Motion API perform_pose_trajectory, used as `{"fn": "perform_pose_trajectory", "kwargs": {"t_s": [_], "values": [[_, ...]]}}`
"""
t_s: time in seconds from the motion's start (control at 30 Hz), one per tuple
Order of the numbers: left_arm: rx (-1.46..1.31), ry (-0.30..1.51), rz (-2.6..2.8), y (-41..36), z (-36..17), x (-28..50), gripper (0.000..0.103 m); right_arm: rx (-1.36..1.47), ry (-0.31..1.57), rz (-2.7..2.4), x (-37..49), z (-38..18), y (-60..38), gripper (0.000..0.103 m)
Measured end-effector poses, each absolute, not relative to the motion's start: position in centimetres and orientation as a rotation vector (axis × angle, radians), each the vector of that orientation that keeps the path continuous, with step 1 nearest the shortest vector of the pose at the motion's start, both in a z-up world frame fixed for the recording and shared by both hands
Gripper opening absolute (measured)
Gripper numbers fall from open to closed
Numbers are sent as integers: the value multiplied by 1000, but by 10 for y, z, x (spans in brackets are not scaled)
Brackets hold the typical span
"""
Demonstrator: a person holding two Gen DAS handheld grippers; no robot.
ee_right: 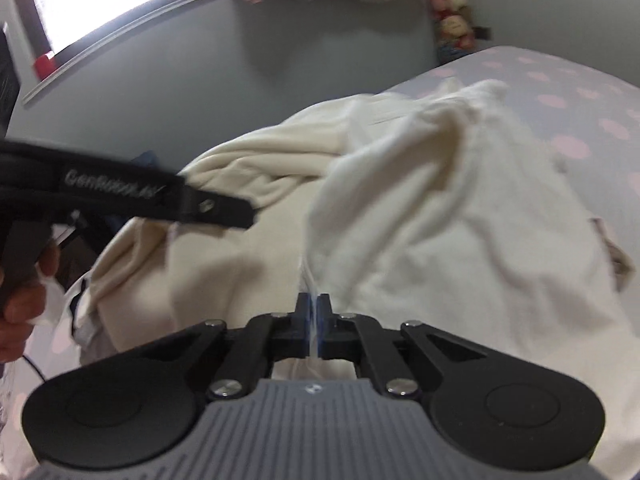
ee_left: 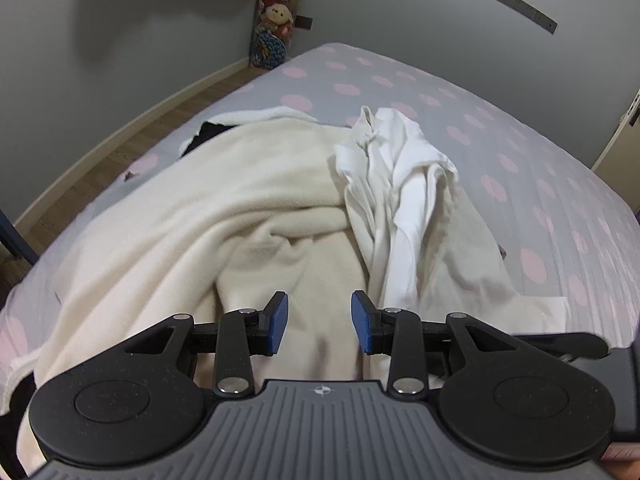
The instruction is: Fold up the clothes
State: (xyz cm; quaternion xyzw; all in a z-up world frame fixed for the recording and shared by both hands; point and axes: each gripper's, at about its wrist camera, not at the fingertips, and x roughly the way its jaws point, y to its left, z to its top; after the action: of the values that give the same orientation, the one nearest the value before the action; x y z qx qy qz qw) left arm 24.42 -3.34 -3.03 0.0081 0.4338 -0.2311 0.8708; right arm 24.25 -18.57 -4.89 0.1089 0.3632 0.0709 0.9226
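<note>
Grey bed sheet with pink dots (ee_left: 520, 128) spreads beyond both tools. Cream knit blanket-like garment (ee_left: 224, 208) lies rumpled across it, passing under and ahead of the left gripper (ee_left: 319, 322), whose blue-padded fingers stand wide apart, holding nothing. Crumpled white cotton garment (ee_right: 432, 208) rises ahead of the right gripper (ee_right: 314, 304); its fingers are pinched tight on that fabric's edge.

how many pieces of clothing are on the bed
2 clearly: a cream garment spread across the bed, and a white garment bunched on it, pinched by the right hand-held gripper. A dark item peeks from underneath; others may be hidden.
</note>
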Motion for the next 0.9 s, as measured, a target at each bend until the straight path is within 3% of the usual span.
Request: {"fn": "perform_pose_trajectory", "kwargs": {"t_s": [0.43, 0.9], "values": [[30, 911, -557, -65, -19, 211, 33, 248, 665, -317, 94, -17, -313, 2], [102, 942, -525, -82, -21, 195, 36, 319, 721, -785, -64, -33, -429, 2]]}}
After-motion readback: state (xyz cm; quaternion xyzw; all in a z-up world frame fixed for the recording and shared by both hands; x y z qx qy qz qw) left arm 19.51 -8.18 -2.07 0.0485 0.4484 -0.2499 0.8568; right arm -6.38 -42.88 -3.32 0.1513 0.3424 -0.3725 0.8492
